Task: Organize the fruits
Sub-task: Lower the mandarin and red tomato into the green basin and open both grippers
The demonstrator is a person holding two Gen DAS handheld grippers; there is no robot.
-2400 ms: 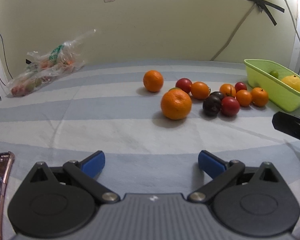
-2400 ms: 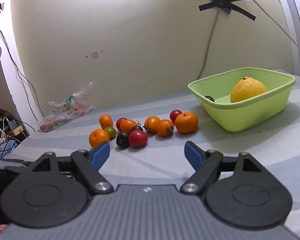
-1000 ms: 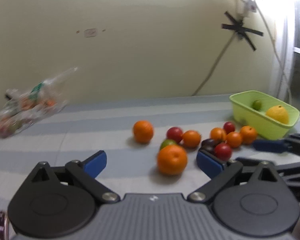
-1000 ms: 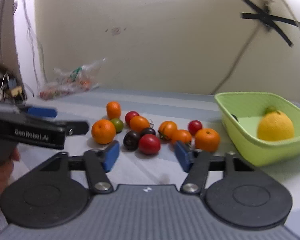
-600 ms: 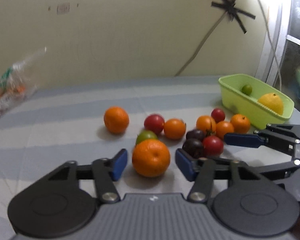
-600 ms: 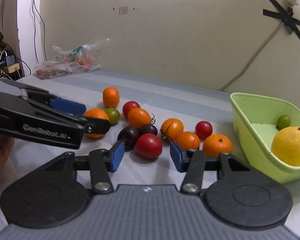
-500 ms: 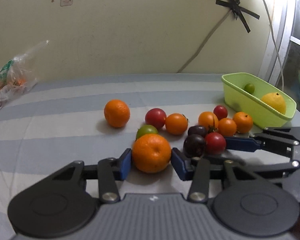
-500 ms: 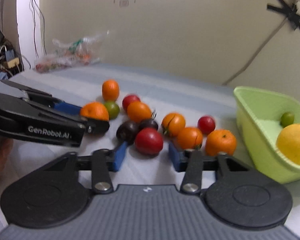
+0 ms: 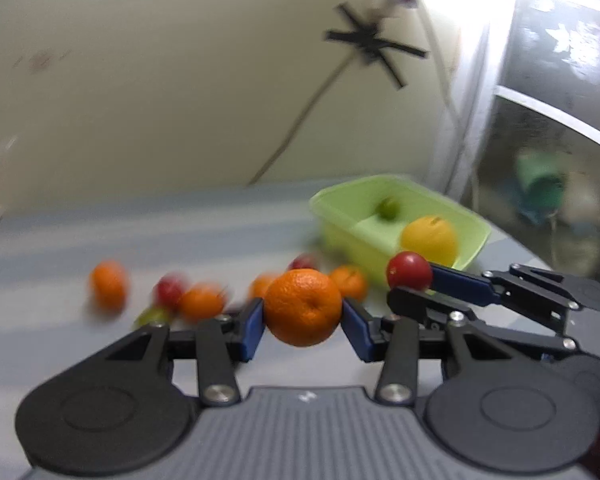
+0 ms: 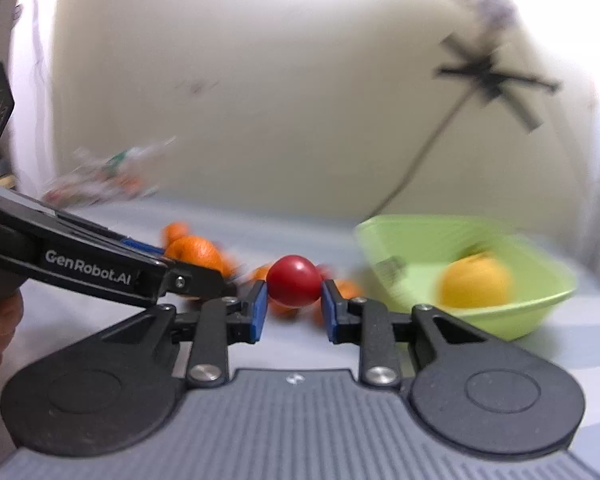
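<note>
My left gripper (image 9: 302, 322) is shut on a large orange (image 9: 302, 304) and holds it off the striped cloth. The orange also shows in the right wrist view (image 10: 196, 254), behind that gripper's finger. My right gripper (image 10: 294, 300) has a red tomato (image 10: 294, 286) between its blue pads; the jaws are closing and the pads press on it. The same tomato (image 9: 409, 270) appears to the right of the orange, just in front of the green basket (image 9: 340, 232). The basket holds a yellow citrus (image 9: 429, 240) and a small green fruit (image 9: 387, 209).
Several oranges and tomatoes (image 9: 170, 290) lie blurred on the striped cloth (image 9: 140, 240) left of the basket. A plastic bag of fruit (image 10: 100, 180) sits at the far left by the wall. A person's hand (image 10: 0, 320) grips the left tool. A window frame (image 9: 480, 120) stands at the right.
Both grippers closed, the left on the orange and the right on the red tomato. Both fruits have left the cloth, and both views have swung right, bringing the basket closer.
</note>
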